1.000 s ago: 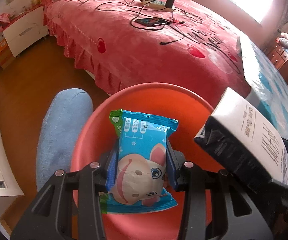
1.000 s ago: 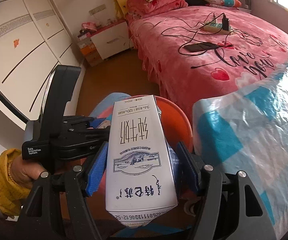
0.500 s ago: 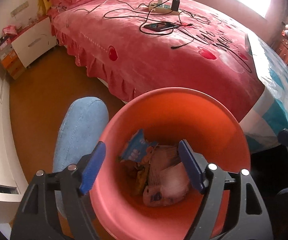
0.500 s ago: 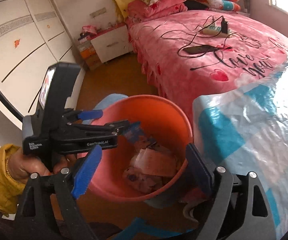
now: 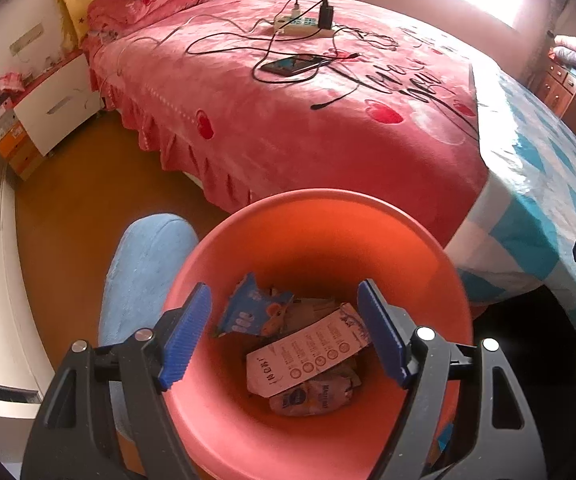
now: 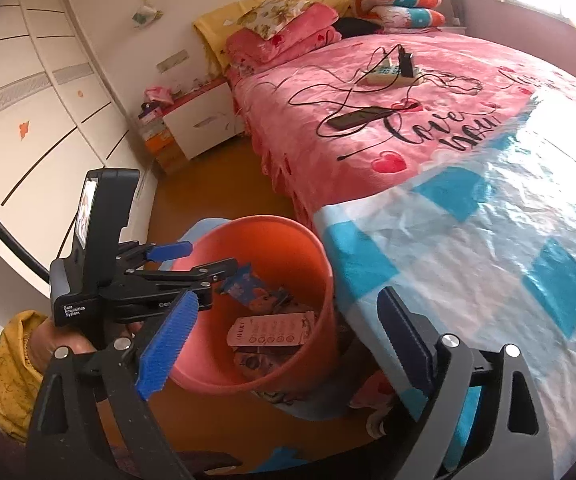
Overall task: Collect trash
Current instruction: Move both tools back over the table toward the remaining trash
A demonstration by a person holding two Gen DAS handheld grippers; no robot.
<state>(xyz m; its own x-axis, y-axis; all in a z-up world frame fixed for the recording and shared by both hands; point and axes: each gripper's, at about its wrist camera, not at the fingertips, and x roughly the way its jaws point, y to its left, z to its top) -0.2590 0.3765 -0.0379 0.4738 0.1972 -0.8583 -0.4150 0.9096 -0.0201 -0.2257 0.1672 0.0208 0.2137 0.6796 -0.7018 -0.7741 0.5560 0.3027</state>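
An orange trash bin (image 5: 327, 220) stands on the floor by the bed; it also shows in the right wrist view (image 6: 288, 236). Inside lie a blue wipes packet (image 5: 254, 310), a white milk carton (image 5: 307, 354) and other wrappers. My left gripper (image 5: 284, 338) is open and empty, right above the bin's mouth. It also shows in the right wrist view (image 6: 192, 268). My right gripper (image 6: 288, 340) is open and empty, to the right of the bin near the table's corner.
A bed with a pink blanket (image 5: 288, 120) carries a phone (image 5: 291, 65), cables and a power strip (image 5: 299, 24). A table with a blue-and-white checked cloth (image 6: 487, 248) is at the right. A blue slipper (image 5: 140, 264) lies left of the bin. A white nightstand (image 5: 56, 108) is at the far left.
Both grippers opened and dropped their loads into the bin: the wipes packet from the left, the milk carton from the right. The right gripper then drew back to the right.
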